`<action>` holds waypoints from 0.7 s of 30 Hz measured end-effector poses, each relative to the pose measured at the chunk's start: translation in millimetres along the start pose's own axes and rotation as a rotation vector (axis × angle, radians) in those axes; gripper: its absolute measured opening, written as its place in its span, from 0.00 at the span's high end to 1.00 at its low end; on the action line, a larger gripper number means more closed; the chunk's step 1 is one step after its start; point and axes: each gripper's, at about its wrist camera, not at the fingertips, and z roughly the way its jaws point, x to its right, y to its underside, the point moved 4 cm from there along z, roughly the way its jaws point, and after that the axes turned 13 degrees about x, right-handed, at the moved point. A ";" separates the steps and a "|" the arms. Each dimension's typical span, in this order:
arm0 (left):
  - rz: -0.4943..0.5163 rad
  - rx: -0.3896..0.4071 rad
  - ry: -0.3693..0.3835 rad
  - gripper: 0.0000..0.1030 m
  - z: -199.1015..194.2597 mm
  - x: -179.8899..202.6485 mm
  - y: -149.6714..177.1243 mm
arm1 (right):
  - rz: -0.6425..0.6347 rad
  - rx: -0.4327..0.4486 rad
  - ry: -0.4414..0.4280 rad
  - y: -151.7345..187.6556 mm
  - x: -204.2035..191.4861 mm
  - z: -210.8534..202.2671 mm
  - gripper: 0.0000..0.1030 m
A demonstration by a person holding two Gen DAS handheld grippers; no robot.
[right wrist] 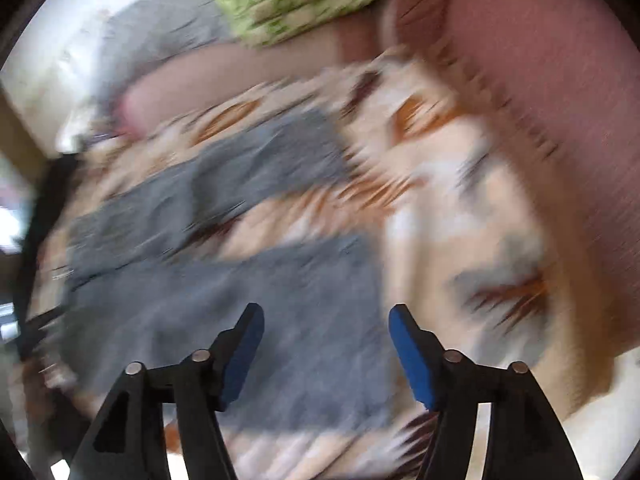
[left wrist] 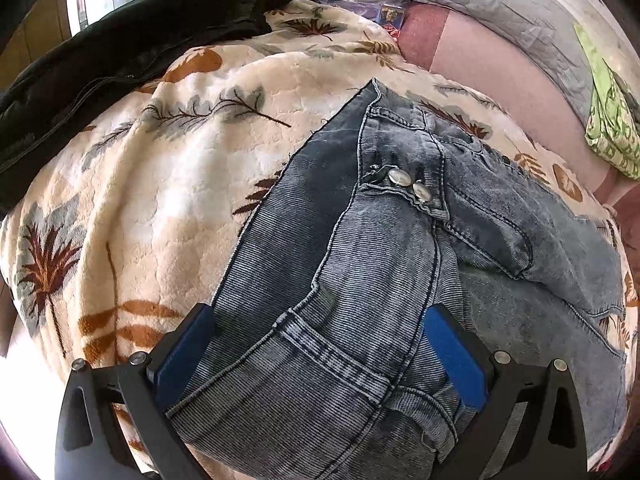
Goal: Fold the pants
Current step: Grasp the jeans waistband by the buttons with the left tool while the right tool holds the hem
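Right view blurred; left claw (left wrist: 320, 344) straddles bunched jeans (left wrist: 380, 240), tips hidden.

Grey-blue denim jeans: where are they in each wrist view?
Left wrist: grey-blue denim jeans fill centre and lower right, running between the open left gripper.
Right wrist: blurred, left and lower centre.
Shared landmark: cream leaf-print fleece blanket.

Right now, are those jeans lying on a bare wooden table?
No, the jeans lie on a cream blanket printed with brown and grey leaves, spread over a bed.
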 end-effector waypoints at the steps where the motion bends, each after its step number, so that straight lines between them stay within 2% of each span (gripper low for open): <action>1: -0.002 0.003 0.002 0.00 -1.6 0.3 0.0 | 0.015 -0.087 -0.049 17.9 1.9 9.4 0.26; 2: -0.002 0.006 0.005 0.00 0.2 2.9 -1.1 | 0.010 -0.158 -0.033 32.0 7.9 20.5 0.25; 3: -0.001 0.008 0.010 0.00 -0.7 3.7 -0.8 | -0.002 -0.244 0.032 50.8 23.4 38.9 0.25; 4: 0.002 0.010 0.015 0.00 -2.0 4.6 -0.7 | -0.007 -0.239 0.085 53.5 33.0 43.1 0.26; 6: 0.008 0.019 0.028 0.00 -4.5 6.0 -1.4 | 0.034 -0.199 0.076 40.3 32.3 29.8 0.27; 10: 0.004 0.057 0.036 0.00 -11.2 6.0 -5.6 | -0.013 -0.091 0.057 3.9 11.2 2.1 0.27; 13: 0.021 0.083 0.050 0.00 -17.0 10.5 -9.1 | -0.010 -0.022 0.034 -21.0 2.2 -0.7 0.27; 17: 0.077 0.110 0.073 0.00 -22.6 22.4 -29.4 | 0.072 0.018 0.047 -49.6 12.3 19.3 0.27; 21: 0.035 0.078 0.101 0.00 1.8 26.6 -65.1 | 0.165 0.015 0.052 -88.6 24.3 75.9 0.27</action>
